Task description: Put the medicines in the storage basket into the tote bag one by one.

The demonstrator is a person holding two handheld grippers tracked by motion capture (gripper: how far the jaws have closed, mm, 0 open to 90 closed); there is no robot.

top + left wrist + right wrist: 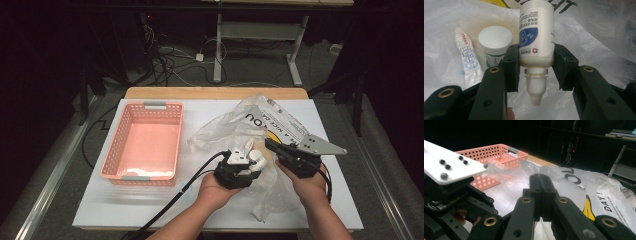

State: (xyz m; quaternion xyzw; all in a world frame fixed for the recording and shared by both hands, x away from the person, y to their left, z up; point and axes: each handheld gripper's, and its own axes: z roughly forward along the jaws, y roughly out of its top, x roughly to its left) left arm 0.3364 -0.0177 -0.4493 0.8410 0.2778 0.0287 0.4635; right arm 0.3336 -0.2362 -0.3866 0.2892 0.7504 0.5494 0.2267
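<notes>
Left gripper view: fingers [510, 65] clamp smooth white plastic bottle [536, 37], conical nozzle.

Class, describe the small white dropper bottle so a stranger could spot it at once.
Start at the crumpled clear plastic bag right of the pink perforated basket. At its near edge, the left gripper clamps a small white dropper bottle. Unlike the white-lidded jar and tube beside it, it has a blue label and a cone-tipped cap.
</notes>
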